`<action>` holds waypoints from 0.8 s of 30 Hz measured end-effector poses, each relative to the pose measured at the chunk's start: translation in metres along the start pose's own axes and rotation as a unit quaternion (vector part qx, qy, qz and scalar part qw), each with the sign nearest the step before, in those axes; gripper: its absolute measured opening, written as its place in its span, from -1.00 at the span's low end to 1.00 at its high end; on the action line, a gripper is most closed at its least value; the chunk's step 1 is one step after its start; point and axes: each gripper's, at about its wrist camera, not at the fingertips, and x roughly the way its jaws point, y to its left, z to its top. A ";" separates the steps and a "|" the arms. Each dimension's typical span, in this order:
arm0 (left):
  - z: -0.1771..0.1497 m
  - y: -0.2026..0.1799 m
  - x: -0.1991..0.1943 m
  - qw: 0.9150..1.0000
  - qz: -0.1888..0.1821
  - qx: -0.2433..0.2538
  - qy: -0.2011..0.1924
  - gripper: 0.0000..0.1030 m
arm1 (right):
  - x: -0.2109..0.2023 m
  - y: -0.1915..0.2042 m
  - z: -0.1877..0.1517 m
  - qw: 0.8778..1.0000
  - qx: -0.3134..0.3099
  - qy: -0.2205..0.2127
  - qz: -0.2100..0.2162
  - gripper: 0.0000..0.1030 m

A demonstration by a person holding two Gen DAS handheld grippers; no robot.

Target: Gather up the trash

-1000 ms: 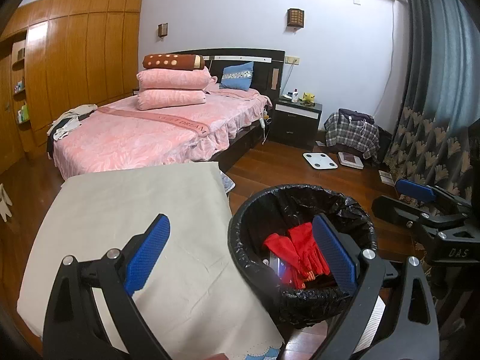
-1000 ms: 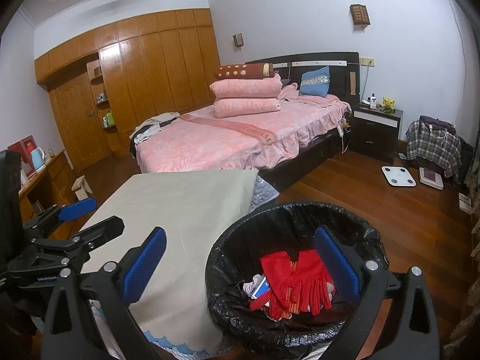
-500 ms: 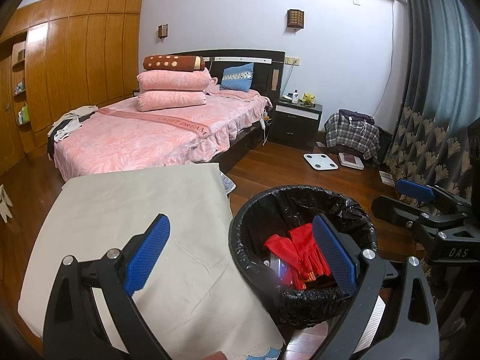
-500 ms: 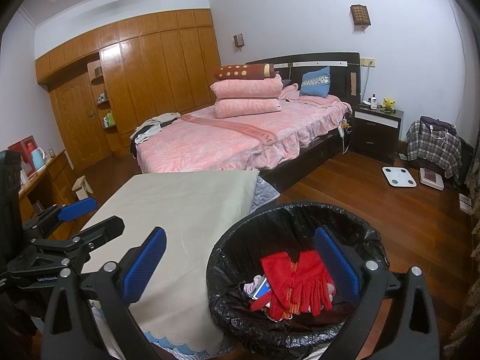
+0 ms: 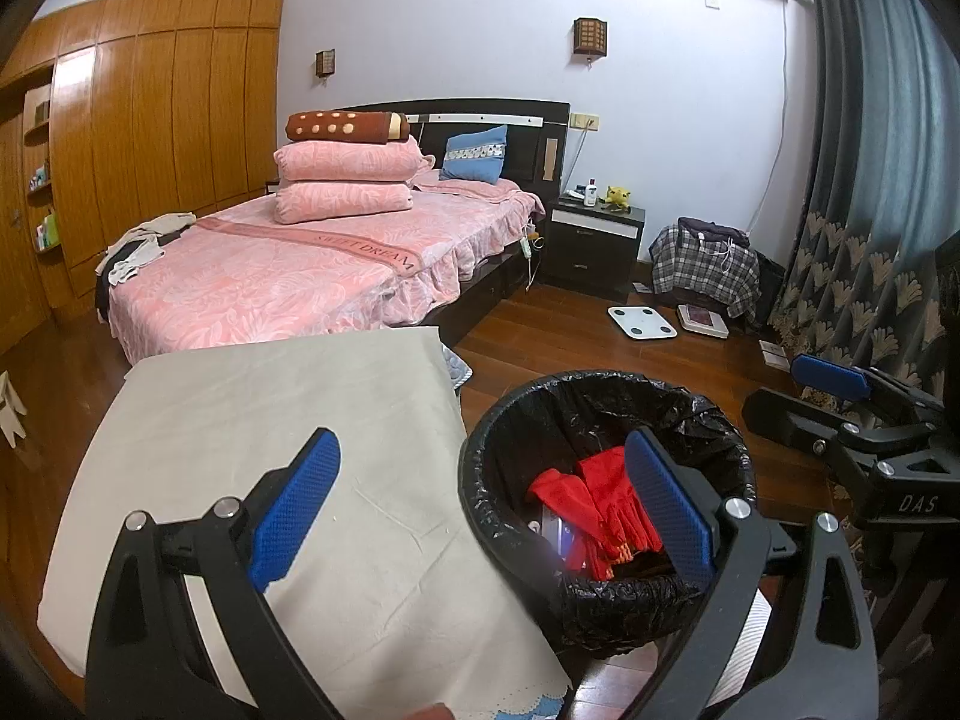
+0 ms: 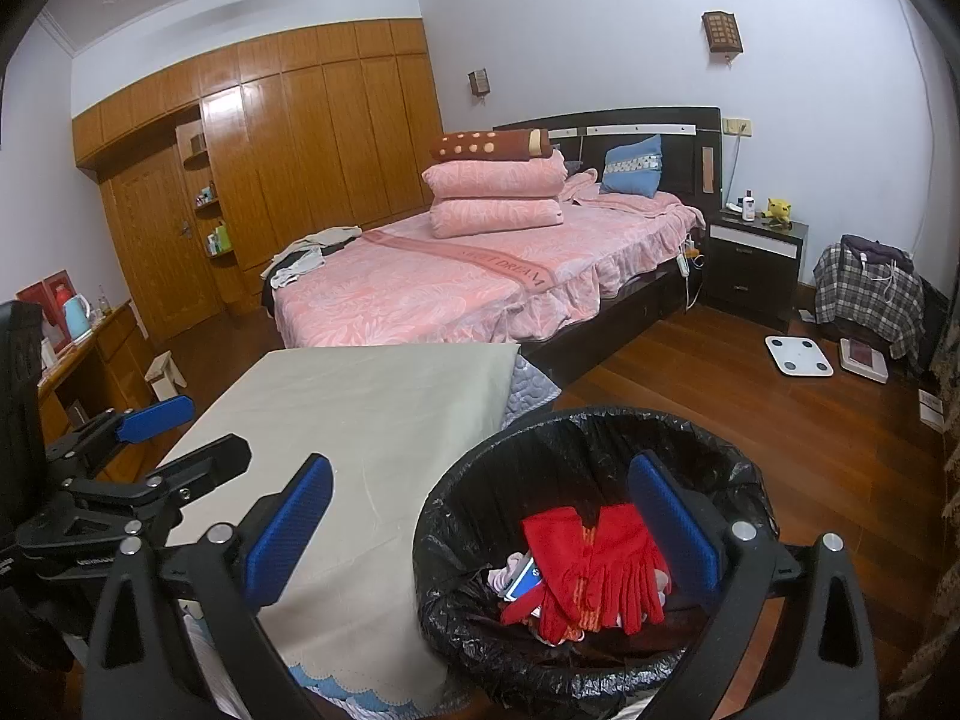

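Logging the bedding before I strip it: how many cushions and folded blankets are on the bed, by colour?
Pink folded blankets: 2
Brown spotted bolster: 1
Blue cushion: 1
Total: 4

Beyond the fingertips, straight ahead: bed [image 5: 312, 276] with pink cover, two folded pink quilts [image 5: 345, 180] stacked under a brown dotted bolster [image 5: 345, 126], blue pillow [image 5: 474, 153] against the dark headboard. Up and to the right of the right finger: black nightstand [image 5: 597, 240], white scale [image 5: 641, 321] on the wood floor, plaid cloth [image 5: 705, 267] by the curtain [image 5: 870, 180]. Left of the left finger: wooden wardrobe [image 6: 270, 180], blue kettle [image 6: 77, 315] on a low cabinet.
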 end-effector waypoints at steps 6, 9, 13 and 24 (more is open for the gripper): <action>0.000 0.000 0.000 1.000 0.000 0.000 0.000 0.81 | 0.000 0.001 -0.001 1.000 0.000 0.001 0.000 0.89; 0.000 0.000 0.000 1.000 0.000 0.000 0.000 0.81 | 0.000 0.002 0.001 1.000 0.001 0.001 0.000 0.89; 0.000 -0.001 0.000 1.000 0.000 0.000 0.000 0.81 | 0.001 0.002 0.001 1.000 0.001 0.001 0.001 0.89; 0.000 -0.001 0.000 1.000 0.000 0.001 0.000 0.81 | 0.001 0.002 0.001 1.000 0.000 0.001 0.001 0.89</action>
